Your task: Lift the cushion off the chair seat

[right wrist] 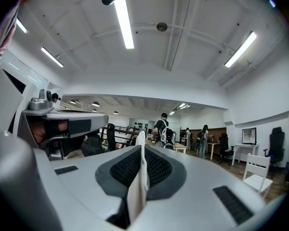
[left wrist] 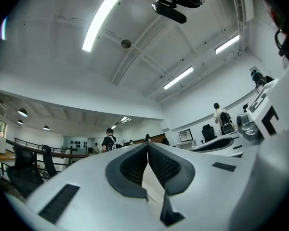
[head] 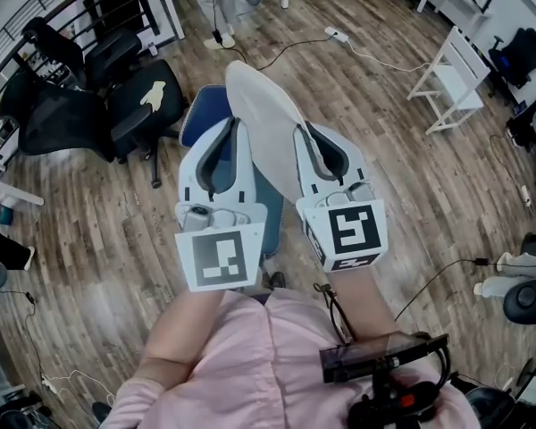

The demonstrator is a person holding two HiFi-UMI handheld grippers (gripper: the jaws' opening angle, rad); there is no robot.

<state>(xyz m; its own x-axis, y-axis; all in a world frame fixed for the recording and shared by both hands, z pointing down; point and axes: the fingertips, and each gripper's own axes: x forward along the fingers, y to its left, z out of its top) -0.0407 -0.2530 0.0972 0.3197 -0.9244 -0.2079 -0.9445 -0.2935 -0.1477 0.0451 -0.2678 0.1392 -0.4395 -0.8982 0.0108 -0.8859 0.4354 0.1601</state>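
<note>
Cushion (head: pixel 263 123): 1, pale grey, thin, on edge above blue chair seat (head: pixel 204 113); long axis points away from person. Left gripper (head: pixel 230 130) and right gripper (head: pixel 304 134) both clamp it.

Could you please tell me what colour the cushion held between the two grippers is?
Pale grey-white, with no pattern. The cushion shows best in the head view.

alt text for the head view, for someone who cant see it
The left hand-held gripper and right hand-held gripper each clamp a pale cushion, held up on edge over a blue chair. Around them is wooden floor, with black office chairs at the left and a white chair at the right.
</note>
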